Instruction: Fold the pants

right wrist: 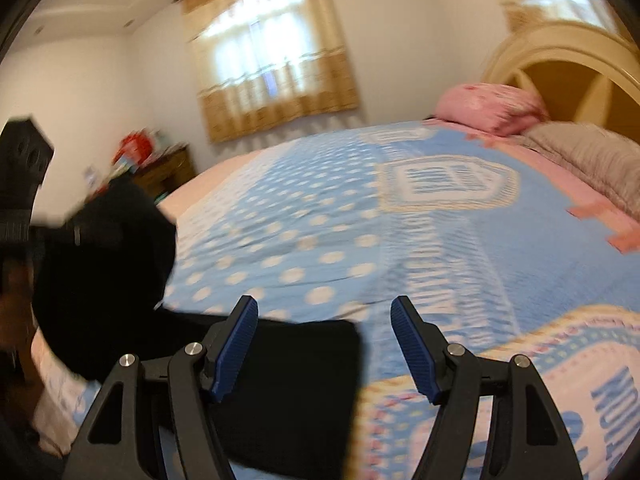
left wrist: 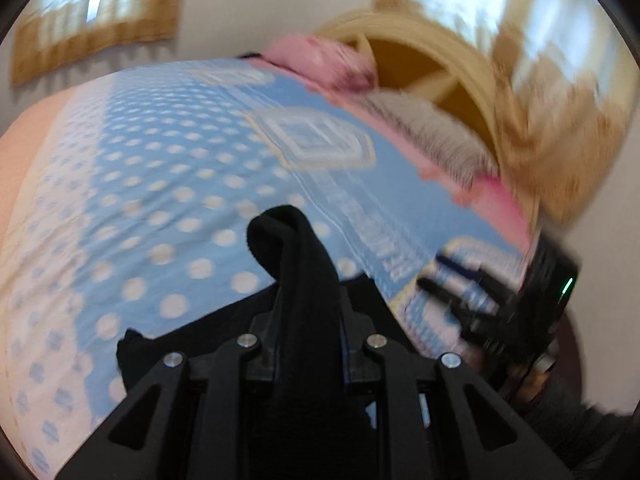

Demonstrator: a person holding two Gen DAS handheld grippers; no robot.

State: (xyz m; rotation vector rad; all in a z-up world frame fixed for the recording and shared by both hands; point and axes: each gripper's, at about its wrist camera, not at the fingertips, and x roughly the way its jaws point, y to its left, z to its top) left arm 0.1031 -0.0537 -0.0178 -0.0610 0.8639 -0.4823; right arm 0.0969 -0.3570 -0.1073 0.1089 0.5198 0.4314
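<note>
The black pants [left wrist: 296,264] are clamped in my left gripper [left wrist: 308,292], a fold of cloth rising up between the shut fingers; the rest trails down onto the bed behind the gripper. In the right wrist view the pants [right wrist: 280,360] lie flat under my right gripper [right wrist: 324,312], which is open and empty with its blue pads [right wrist: 236,344] spread wide. A lifted bunch of pants [right wrist: 108,256] hangs at the left, by the left gripper's body [right wrist: 20,184]. The right gripper shows blurred in the left wrist view [left wrist: 480,300].
The bed carries a blue cover with white dots [left wrist: 160,168] [right wrist: 320,232]. A pink pillow [right wrist: 488,108] and grey blanket [right wrist: 592,160] lie by the cream headboard [right wrist: 560,52]. A wooden nightstand [right wrist: 164,172] stands by the window wall.
</note>
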